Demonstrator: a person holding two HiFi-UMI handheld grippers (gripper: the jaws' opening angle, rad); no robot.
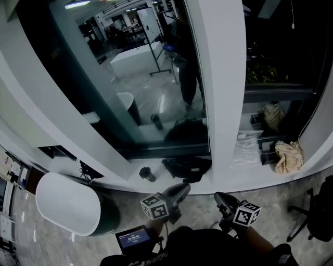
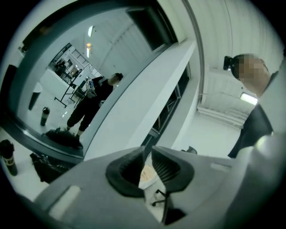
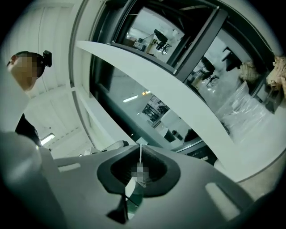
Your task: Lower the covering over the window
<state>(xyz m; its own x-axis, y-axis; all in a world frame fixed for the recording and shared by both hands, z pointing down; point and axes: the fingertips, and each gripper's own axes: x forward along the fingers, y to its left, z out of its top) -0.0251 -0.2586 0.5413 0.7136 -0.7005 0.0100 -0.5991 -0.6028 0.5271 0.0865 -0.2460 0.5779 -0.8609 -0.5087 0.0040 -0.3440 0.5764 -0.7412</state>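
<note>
One: Two grippers sit low in the head view, close to the body. Why there?

Two: My guess is that the reach for the window hasn't begun. The left gripper (image 1: 179, 191) and right gripper (image 1: 221, 199) point toward the sill (image 1: 237, 177), well apart from the window (image 1: 145, 93). The glass is bare. The covering shows in no view and is presumably rolled up above the frame. A thin cord (image 1: 292, 14) hangs at upper right; it may be the pull, but I can't be sure.

One: Anything to read?

Two: A small lit screen (image 1: 134, 239) by the left gripper carries text too small to read. The grippers' cubes bear only square markers.

One: Left gripper view?

Two: Its jaws stand a narrow way apart with nothing between them, and only the room beyond shows through the gap. That seems sensible, since nothing needs carrying yet.

One: Right gripper view?

Two: The jaws are practically together, with a hairline pale seam at the tips. Whether that is a thread or just light I can't tell, but I'd call it empty. There is no readable print in either gripper view.
</note>
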